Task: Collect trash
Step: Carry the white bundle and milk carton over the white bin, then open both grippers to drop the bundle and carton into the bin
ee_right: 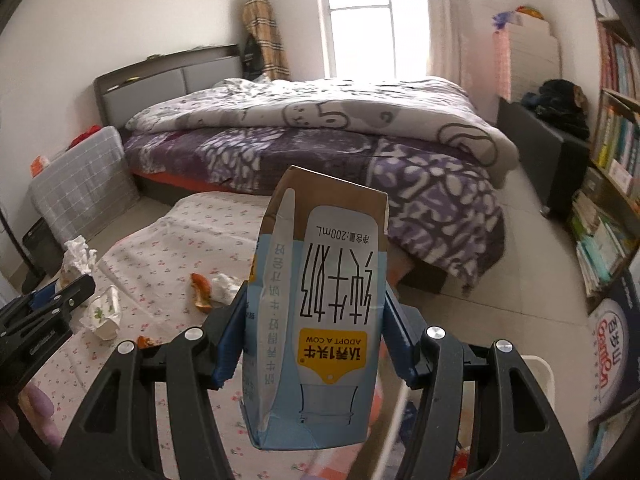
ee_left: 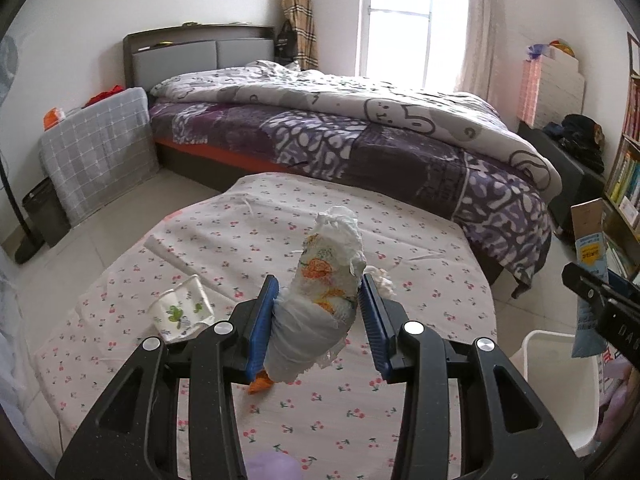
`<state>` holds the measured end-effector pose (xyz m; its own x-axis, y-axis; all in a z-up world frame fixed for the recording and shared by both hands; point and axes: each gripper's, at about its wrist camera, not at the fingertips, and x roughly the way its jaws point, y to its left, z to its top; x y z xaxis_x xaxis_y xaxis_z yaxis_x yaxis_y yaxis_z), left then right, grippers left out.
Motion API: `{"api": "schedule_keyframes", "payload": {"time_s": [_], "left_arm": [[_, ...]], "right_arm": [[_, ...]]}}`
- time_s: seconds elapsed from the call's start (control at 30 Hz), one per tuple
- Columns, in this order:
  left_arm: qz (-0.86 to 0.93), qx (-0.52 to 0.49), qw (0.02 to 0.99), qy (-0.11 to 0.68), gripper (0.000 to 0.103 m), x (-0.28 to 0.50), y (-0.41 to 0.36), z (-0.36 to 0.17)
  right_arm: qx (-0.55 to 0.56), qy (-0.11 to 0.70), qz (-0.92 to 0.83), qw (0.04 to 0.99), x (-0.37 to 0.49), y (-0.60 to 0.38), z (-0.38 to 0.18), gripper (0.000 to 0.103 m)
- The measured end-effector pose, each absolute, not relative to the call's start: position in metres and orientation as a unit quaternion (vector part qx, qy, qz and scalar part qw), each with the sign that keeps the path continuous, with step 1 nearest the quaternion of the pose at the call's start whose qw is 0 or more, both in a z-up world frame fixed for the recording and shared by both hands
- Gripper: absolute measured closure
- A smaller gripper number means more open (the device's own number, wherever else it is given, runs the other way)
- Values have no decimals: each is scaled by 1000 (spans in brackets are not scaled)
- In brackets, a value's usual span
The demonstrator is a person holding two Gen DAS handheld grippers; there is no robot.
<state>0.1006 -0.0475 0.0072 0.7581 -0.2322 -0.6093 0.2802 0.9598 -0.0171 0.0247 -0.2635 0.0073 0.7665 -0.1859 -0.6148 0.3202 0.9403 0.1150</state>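
Observation:
In the left wrist view my left gripper [ee_left: 319,280] is shut on a crumpled bundle [ee_left: 332,280] of white tissue and orange-printed wrapper, held above the cherry-print tablecloth [ee_left: 420,248]. The same bundle [ee_right: 78,256] and left gripper [ee_right: 68,292] show at the left edge of the right wrist view. My right gripper [ee_right: 316,292] is shut on a blue and brown milk carton [ee_right: 320,312], held upside down. That carton [ee_left: 590,248] and the right gripper [ee_left: 592,284] appear at the right of the left wrist view, above a white bin [ee_left: 560,380].
On the cloth lie a crushed paper cup [ee_left: 180,312], orange peel [ee_right: 202,290], a tissue wad [ee_right: 226,286] and a small orange scrap [ee_right: 144,342]. The bin's rim [ee_right: 540,368] sits low right. A bed [ee_left: 360,140] stands behind the table, and bookshelves [ee_right: 612,160] line the right wall.

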Motion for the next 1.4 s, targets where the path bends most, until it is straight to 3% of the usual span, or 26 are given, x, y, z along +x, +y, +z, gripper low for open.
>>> {"api": "schedule_keyframes", "payload": {"time_s": [0.73,0.8,0.87,0.97,1.4], "left_arm": [[-220,86,918,317,64,60,-138,1],[-233,91,915,316,63,54,-151,1],[-247,97,911,316,63,46,-165,0],[-265,106,905,316,63,36,-183,-1],[-349,146,861,340,63,-14,-258,-23]], "right_arm": [[152,337,-273,888,-47,-365,-7,42],[158,333,-289,884,-56,-375,-6,39],[166,324,-307,879,-66,-384,-4,23],[174,313,-331,873,-80,-399,-1,17],[233,284,-366,855,-114,-444,4,12]]}}
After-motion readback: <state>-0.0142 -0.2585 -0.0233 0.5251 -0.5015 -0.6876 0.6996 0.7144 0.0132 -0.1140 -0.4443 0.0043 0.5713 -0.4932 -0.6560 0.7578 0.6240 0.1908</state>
